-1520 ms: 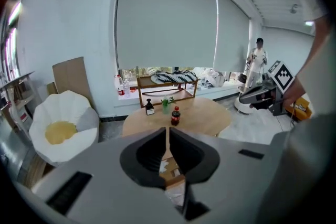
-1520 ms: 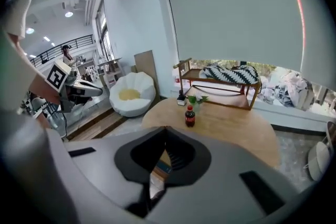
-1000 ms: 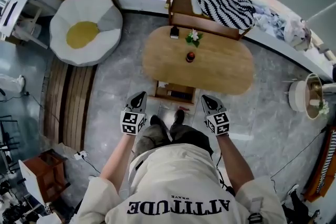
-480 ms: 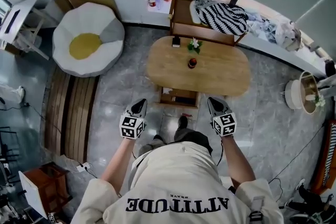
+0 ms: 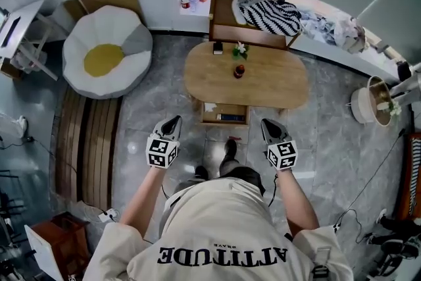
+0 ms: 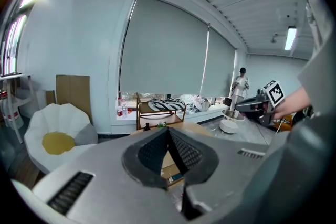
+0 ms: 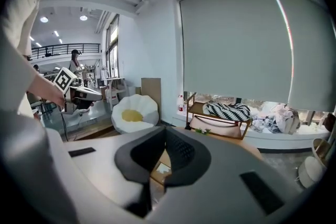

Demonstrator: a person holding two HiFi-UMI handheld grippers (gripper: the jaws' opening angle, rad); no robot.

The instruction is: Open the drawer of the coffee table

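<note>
Head view: the coffee table (image 5: 276,79) stands ahead of the person on the grey stone floor, and its drawer (image 5: 224,114) juts out from under the near edge, its inside showing. The left gripper (image 5: 172,123) and the right gripper (image 5: 268,123) are held level with each other on either side of the drawer's front, both clear of it and touching nothing. A small dark pot (image 5: 239,70) and a little plant (image 5: 239,49) sit on the tabletop; a white cushion with a yellow centre (image 5: 105,43) lies well off to the left.

Left gripper view: the left gripper (image 6: 168,131) has its jaws pressed together at the tips – nothing is caught between them. Through the gap below the pads a part of the drawer (image 6: 170,170) shows, with the tabletop (image 6: 200,127) beyond it. The right gripper (image 6: 239,106) shows at the right in the person's hand, and the cushion (image 6: 58,134) at the left.

Right gripper view: the right gripper (image 7: 167,131) is likewise closed tight and empty. A part of the drawer (image 7: 160,168) shows under its pads, and the table (image 7: 226,139) lies behind – the left gripper (image 7: 98,93) is in view at the far left
</note>
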